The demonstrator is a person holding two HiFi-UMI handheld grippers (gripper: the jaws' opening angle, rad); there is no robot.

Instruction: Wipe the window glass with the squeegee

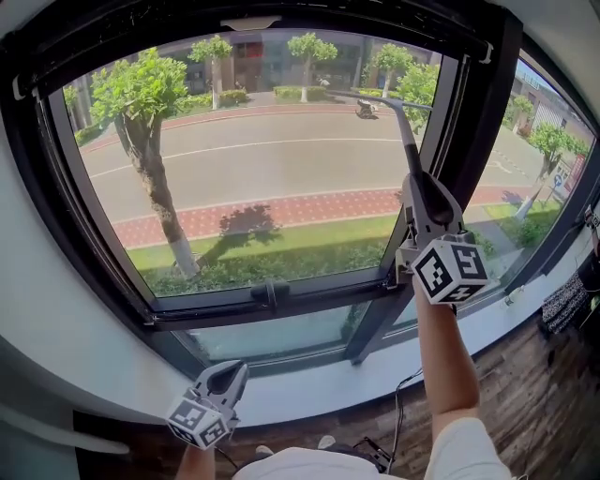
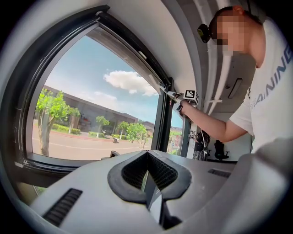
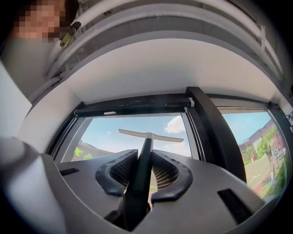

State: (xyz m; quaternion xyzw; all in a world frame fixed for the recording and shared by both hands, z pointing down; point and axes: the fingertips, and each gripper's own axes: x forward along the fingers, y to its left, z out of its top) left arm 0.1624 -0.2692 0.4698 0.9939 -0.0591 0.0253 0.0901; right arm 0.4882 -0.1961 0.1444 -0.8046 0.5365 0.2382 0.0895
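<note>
Two hand-held grippers are shown before a black-framed window. Raised at arm's length, the right gripper point(image 3: 144, 167) has its fingers clenched on the dark handle of the squeegee point(image 3: 149, 136), which rises between them to a pale crossbar blade. That blade lies nearly level in the upper right part of the window glass point(image 1: 262, 159), beneath the upper frame point(image 1: 281, 23); whether it touches the pane cannot be told. Held low before the white sill point(image 1: 309, 386), well apart from the squeegee, the left gripper point(image 2: 147, 178) has its fingers clenched together with nothing between them. On the right gripper, the marker cube point(image 1: 450, 270) faces the head camera, and the person's forearm point(image 1: 441, 356) extends up to it. Beyond the glass lie a road, a brick-red pavement, grass and trees point(image 1: 141, 84).
</note>
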